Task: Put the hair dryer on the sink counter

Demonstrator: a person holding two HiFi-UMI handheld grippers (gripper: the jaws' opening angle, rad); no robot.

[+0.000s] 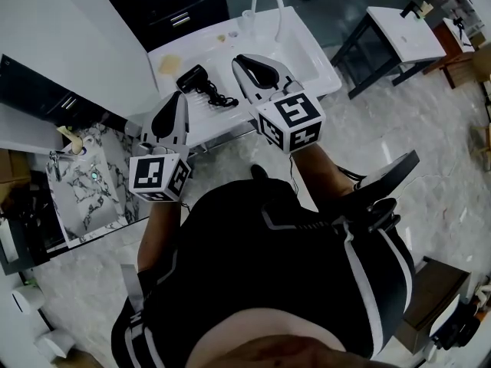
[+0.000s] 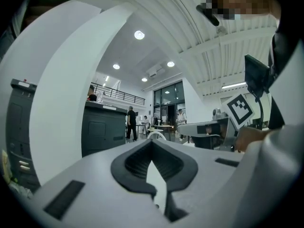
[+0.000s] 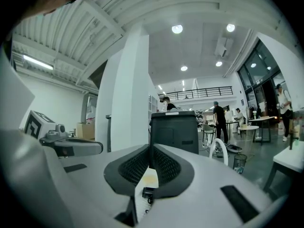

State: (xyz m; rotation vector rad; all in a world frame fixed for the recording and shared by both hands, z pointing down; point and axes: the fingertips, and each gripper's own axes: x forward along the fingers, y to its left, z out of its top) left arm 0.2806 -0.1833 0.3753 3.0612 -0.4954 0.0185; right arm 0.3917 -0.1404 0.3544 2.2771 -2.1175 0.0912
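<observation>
The hair dryer (image 1: 196,79) lies on the sink counter (image 1: 224,123), seemingly delivered, so the left gripper (image 1: 178,98) and right gripper (image 1: 242,58) hover empty nearby, jaws together.

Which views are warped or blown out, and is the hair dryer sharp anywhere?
Head view: edges bend, light even, hair dryer dark but sharp on the white sink counter. Left gripper view: fisheye, black corners, ceiling light glares. Right gripper view: same fisheye, ceiling lamp blown out.
</observation>
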